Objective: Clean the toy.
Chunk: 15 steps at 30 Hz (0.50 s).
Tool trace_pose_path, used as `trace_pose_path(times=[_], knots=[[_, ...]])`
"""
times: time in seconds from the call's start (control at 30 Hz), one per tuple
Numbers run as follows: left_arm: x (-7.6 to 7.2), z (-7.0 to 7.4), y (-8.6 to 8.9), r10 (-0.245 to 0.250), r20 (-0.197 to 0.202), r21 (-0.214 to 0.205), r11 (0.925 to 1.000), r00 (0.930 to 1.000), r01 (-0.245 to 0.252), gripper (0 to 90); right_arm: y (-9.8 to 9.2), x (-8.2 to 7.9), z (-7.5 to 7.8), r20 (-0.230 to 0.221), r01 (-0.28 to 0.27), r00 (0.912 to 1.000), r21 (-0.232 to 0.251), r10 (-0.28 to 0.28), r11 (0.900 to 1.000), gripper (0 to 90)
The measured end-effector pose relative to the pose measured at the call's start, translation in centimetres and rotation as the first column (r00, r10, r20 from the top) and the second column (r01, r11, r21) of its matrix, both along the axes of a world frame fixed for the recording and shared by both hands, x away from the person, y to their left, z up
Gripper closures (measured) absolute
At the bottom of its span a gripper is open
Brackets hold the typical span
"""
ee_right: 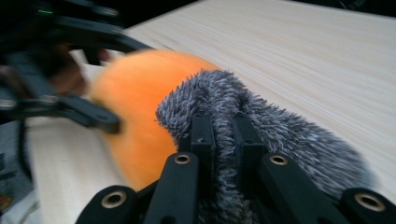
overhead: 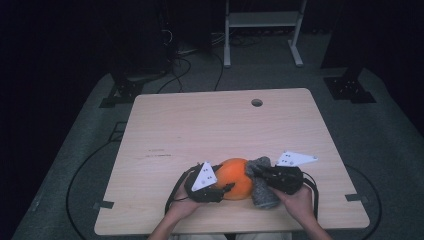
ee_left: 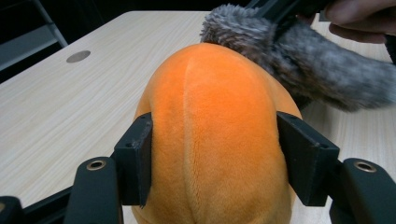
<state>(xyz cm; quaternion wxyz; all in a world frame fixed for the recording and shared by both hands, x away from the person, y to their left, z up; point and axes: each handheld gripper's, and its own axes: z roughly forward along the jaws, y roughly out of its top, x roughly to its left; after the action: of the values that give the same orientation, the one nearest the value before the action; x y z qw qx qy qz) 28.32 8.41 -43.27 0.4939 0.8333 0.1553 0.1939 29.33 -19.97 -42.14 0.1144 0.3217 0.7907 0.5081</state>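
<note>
Table (overhead: 210, 125): one orange plush (ee_left: 215, 140) clamped by left gripper (overhead: 226, 189) jaws, one grey fur piece (ee_right: 280, 135) by right gripper (ee_right: 226, 135).

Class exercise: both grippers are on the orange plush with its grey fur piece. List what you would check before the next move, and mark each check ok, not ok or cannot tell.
1. Left gripper clamps the orange plush on both sides: ok.
2. Right gripper pinches the grey fur piece: ok.
3. Fur piece touches the plush: ok.
4. How fur and plush are joined: cannot tell.
5. Plush lies well inside the table edge: ok.
</note>
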Motion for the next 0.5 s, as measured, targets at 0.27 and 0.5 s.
trace_pose_path(times=[0.27,0.5], knots=[[-0.4,0.1,-0.5,-0.002,0.028,0.017,0.9999,0.9996,0.002,33.6,0.6,-1.3,1.5,0.066,-0.055,0.9965,0.045,0.052,0.9975,81.0],[-0.5,0.2,-0.9,0.009,0.021,0.021,0.9997,0.9997,-0.009,33.9,0.1,-0.3,0.7,0.027,0.021,0.9994,-0.032,-0.020,0.9993,81.1]])
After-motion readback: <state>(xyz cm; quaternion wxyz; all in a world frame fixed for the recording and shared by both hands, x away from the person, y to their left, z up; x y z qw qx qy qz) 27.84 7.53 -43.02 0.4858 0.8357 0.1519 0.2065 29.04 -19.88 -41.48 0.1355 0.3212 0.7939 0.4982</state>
